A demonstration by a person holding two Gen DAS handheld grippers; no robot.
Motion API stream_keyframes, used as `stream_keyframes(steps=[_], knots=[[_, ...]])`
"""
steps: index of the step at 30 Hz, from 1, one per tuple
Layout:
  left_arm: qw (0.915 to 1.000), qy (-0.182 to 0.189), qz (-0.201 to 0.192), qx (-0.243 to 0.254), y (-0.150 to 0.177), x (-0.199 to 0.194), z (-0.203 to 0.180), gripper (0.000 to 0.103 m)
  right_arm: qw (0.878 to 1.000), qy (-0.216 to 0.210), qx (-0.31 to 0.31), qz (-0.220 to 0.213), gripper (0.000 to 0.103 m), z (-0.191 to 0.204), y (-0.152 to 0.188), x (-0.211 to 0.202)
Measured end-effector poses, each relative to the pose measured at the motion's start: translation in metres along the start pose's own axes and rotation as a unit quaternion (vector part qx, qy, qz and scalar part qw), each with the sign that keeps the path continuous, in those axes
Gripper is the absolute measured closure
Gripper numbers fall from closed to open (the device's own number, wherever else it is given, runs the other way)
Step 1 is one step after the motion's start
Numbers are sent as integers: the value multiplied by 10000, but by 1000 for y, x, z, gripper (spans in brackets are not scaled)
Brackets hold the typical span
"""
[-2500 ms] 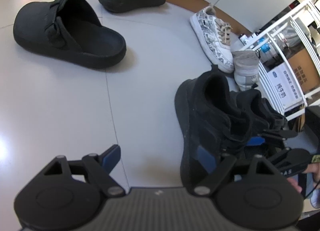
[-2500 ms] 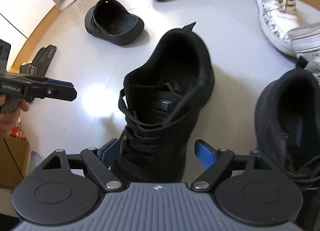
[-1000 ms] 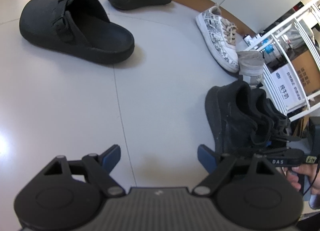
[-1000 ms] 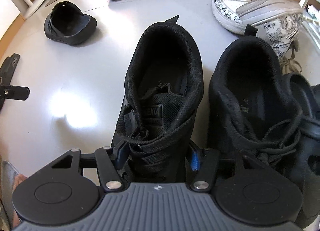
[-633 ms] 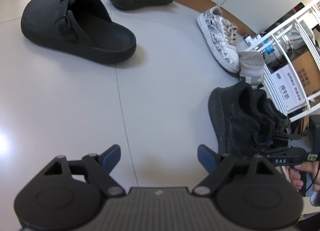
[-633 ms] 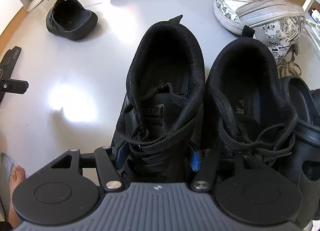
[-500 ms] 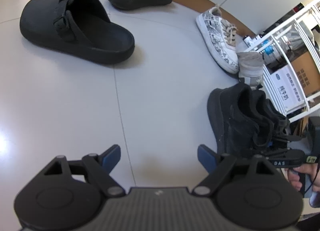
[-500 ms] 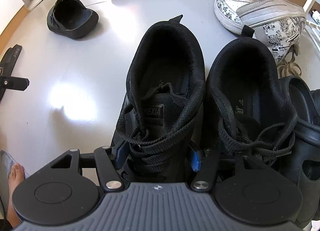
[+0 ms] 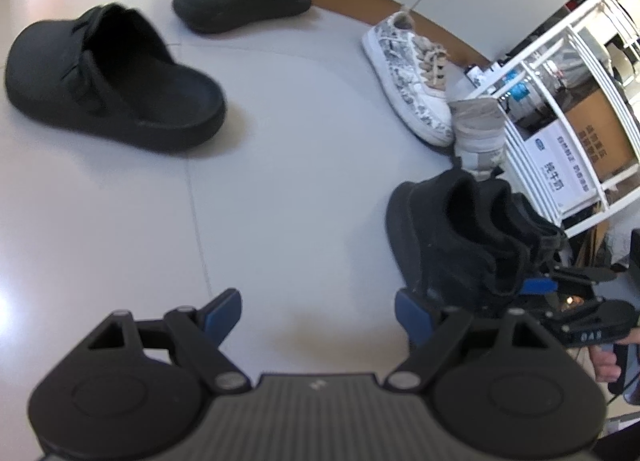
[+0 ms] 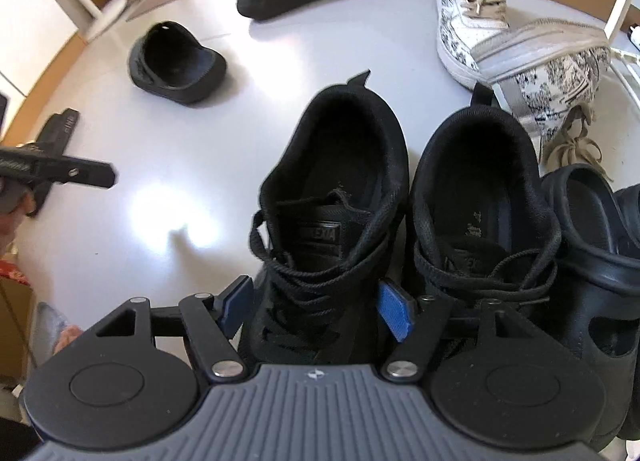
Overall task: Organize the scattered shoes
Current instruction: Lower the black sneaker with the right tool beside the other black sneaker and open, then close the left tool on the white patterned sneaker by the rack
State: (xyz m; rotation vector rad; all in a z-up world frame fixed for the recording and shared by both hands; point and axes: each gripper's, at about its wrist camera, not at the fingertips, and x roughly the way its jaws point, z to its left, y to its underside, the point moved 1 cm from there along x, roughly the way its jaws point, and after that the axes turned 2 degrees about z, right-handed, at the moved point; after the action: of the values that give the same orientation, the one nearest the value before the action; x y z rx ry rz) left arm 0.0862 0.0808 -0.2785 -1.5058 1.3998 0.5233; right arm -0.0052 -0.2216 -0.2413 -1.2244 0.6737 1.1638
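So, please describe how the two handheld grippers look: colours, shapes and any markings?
Both look alike. The left gripper and the right gripper each have a grey ribbed body between two round black housings, black linkage arms with silver pivot pins, and blue pads on the fingertips. A small white emblem marks the ribbed body. Seen from outside, the right gripper's handle carries white lettering.

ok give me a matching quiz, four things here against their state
A. nearer black clog
B. far patterned sneaker
C. near patterned sneaker
D. left hand-held gripper

1. tipped on its side
2. open, holding nothing
3. standing upright, laced
4. strap across, no laces

Pairs: A-4, B-3, C-1, D-2
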Motion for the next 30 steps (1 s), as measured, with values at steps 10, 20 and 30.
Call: stream_keyframes(steps=[10, 20, 30], knots=[[9994, 42, -80, 348, -33, 10, -28, 17, 9995, -35, 175, -264, 31, -26, 7, -23], [9955, 381, -275, 825, -80, 27, -83, 17, 9977, 124, 441, -492, 31, -56, 15, -37], [9901, 895, -178, 1067, -131, 71, -147, 10, 9960, 160, 534, -691, 31, -76, 16, -46]])
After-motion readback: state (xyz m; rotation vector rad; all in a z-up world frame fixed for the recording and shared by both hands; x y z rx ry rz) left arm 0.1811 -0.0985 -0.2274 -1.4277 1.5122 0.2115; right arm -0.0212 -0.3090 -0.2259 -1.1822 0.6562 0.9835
